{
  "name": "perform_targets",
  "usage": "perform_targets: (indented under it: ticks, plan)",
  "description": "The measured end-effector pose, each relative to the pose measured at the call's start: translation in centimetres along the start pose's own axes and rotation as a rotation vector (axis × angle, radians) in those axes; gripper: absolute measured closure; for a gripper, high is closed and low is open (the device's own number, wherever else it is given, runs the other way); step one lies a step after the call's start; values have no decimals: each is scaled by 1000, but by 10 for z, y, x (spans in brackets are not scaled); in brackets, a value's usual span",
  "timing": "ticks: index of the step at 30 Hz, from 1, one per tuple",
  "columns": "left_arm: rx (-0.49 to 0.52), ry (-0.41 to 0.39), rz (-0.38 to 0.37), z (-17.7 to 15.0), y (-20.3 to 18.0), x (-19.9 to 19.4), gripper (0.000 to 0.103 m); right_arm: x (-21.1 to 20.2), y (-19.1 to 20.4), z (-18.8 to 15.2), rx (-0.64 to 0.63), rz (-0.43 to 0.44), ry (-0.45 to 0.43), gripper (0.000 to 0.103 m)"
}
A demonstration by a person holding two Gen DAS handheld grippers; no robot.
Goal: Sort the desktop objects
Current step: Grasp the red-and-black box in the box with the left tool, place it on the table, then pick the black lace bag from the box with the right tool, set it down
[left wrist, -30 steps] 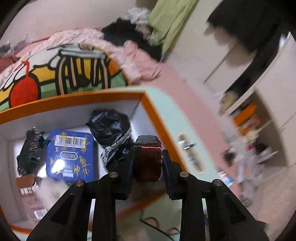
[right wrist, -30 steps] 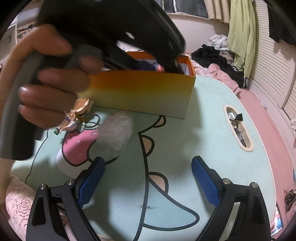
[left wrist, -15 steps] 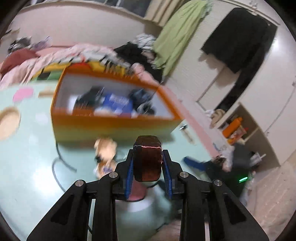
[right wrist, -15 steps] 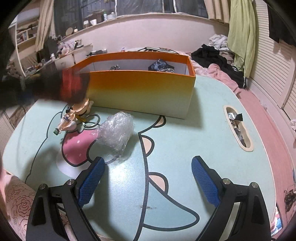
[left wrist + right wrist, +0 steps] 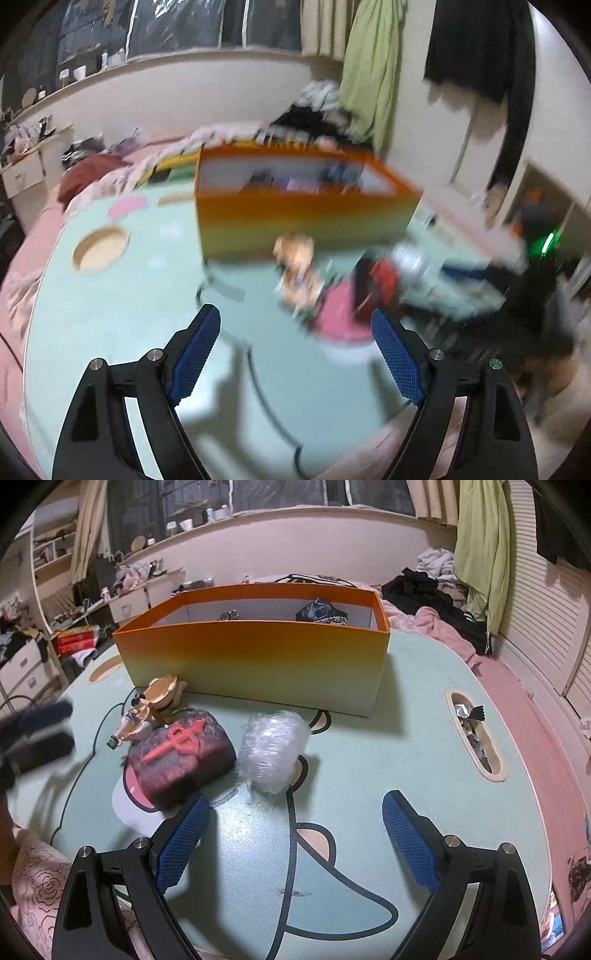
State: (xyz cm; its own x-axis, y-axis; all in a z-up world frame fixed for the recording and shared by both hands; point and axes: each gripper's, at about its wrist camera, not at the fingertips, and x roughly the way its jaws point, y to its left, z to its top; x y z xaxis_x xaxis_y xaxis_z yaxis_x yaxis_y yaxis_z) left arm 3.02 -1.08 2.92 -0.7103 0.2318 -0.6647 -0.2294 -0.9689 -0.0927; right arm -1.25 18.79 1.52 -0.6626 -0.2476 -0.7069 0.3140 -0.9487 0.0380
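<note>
My left gripper [image 5: 295, 347] hangs above the pale green table with a cartoon print [image 5: 122, 317], its blue-padded jaws opening with nothing between them; that view is smeared with motion blur, so finer detail ahead is hard to read. My right gripper [image 5: 295, 834] sits low over the same table, jaws spread wide and empty. Ahead of both stands the open orange cardboard box fading to pale yellow at its base [image 5: 255, 664]; inside it I can see a crumpled black plastic bag [image 5: 321, 613] toward the right end and a small dark metal object [image 5: 228, 616] nearer the middle. On the table in front of the box, outside it, lie three things close together: a dark, rounded block with a red character on its top [image 5: 181, 753], blurred, just ahead of my right gripper's left finger; a crumpled wad of clear plastic wrap [image 5: 273, 749] just beside it to the right, also blurred; and a small cream and tan figurine on a ring [image 5: 155, 705] beside the box's near left corner, above the dark block. A slot cut in the table at the right holds crumpled silver foil wrappers [image 5: 471, 723]. Pink bedding [image 5: 436, 624] and dark clothes lie behind the table.
</note>
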Motion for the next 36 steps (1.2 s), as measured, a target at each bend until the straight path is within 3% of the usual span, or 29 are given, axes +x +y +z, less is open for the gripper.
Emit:
perform_targets:
  ticks: [1,2,3,8,13,17,19,22,27,28,30,33,36]
  plan:
    - [-5,68,14,-7,2,15,18,0,0,-1,0,-1,0,8]
    - [39,34,69,-9,-4,17,16,0,0,-1,2,0,-1,8]
    - [64,49,107,-10,-9,20,15,0,-2,-1,4,0,-1,8]
    - [82,59,96,-11,-8,23,13,-4,-6,-4,46,36,-29,9]
    - [77,55,102,-14,-9,18,13,-32,-25,6,149,167,-179,23]
    - [81,53,96,-13,-14,16,13,-41,-28,59,167,180,-216,44]
    - [82,53,94,-13,-14,16,13,-29,-23,100,140,152,-150,56]
    - [81,53,94,-13,-14,16,13,16,-11,153,78,73,8,57]
    - [83,52,91,-12,-15,16,13,88,-5,169,21,-77,226,57]
    - [88,50,93,-12,-16,16,13,99,2,166,-42,-129,237,59]
    - [86,50,89,-12,-15,16,13,109,1,162,-95,-185,246,74]
    - [85,50,86,-12,-15,16,13,83,-7,164,-18,-74,153,79]
    - [85,49,87,-11,-15,16,13,22,-16,163,51,41,-42,79]
